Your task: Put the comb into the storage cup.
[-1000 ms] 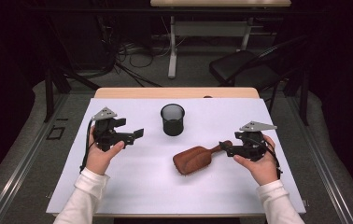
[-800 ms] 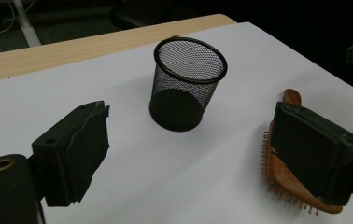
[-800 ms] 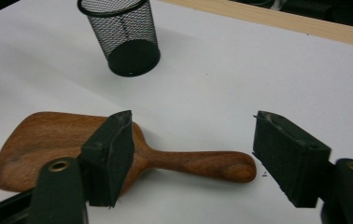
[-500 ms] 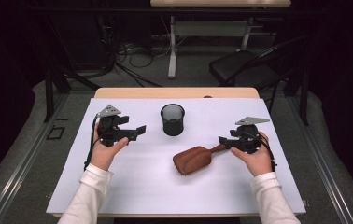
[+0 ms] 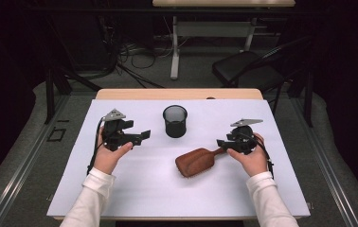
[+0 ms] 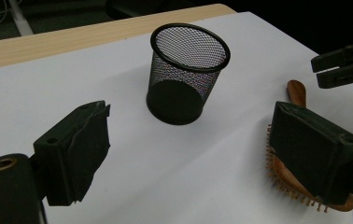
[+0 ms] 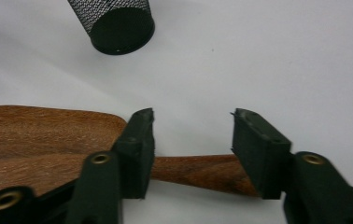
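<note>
Both your grippers unclenched: right gripper jaws, lately narrowing, astride the hairbrush handle; left gripper far from it.

High view overhead, far; gripper views low, close; all share mesh cup.

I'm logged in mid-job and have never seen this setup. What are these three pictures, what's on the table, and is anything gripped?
No robot arm here: a person holds a two-jaw tool in each hand. The high view looks down on the white table. The other two cameras ride on the tools and look along their black jaws.

On the table stand a black mesh pen cup and a wooden hairbrush, lying bristles down.

The left gripper hovers open, holding nothing. The right gripper straddles the brush handle; its jaws have just been closing, but a gap shows on both sides, so nothing is gripped yet.
</note>
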The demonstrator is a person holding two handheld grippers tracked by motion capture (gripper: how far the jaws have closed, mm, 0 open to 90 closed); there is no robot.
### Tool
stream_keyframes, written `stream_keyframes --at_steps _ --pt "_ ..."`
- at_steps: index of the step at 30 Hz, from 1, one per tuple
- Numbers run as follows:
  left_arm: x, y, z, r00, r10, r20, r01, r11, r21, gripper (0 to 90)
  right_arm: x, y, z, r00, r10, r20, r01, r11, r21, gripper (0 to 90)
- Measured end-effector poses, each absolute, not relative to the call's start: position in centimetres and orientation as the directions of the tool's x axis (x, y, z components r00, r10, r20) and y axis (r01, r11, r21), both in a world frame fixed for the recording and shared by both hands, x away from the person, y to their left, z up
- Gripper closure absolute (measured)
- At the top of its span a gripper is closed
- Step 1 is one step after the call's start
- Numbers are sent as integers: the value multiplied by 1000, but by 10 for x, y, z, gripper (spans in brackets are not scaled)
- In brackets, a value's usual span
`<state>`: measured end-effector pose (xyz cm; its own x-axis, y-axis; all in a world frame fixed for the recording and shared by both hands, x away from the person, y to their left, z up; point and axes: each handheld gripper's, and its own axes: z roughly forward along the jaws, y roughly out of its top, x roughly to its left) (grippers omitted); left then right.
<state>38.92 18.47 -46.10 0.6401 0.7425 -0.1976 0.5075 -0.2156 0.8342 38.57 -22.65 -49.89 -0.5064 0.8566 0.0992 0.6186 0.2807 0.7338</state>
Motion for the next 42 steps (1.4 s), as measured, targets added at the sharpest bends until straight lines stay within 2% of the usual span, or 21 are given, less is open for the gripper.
stream_keyframes --at_steps 3,5,7,8,9,10,11,13,25,42 --pt "388 185 -461 640 741 -203 508 -209 836 123 390 -221 -505 -505 855 116 638 279 718 594" --pt "388 186 -461 638 742 -207 508 -204 837 123 392 -220 -507 -503 857 114 639 280 717 618" --pt "387 187 -460 637 741 -211 508 -198 838 123 394 -217 -511 -503 858 105 640 288 713 698" --pt "387 188 -460 637 742 -211 508 -197 839 123 394 -217 -511 -503 858 105 640 288 713 698" --pt "386 188 -460 636 741 -216 509 -193 839 123 396 -215 -514 -507 856 103 641 294 709 763" --pt "386 188 -460 636 741 -216 509 -193 839 123 396 -215 -514 -507 856 103 641 294 709 763" --pt "386 188 -460 636 740 -220 510 -189 839 123 397 -213 -517 -515 851 104 646 306 700 835" --pt "386 189 -459 637 739 -219 509 -189 839 123 398 -212 -520 -524 845 105 648 315 694 899" --pt "383 190 -458 637 737 -226 511 -184 839 123 399 -203 -536 -535 841 82 658 353 665 900" --pt "382 197 -457 629 742 -232 513 -173 841 123 398 -211 -536 -525 847 85 677 355 645 900"
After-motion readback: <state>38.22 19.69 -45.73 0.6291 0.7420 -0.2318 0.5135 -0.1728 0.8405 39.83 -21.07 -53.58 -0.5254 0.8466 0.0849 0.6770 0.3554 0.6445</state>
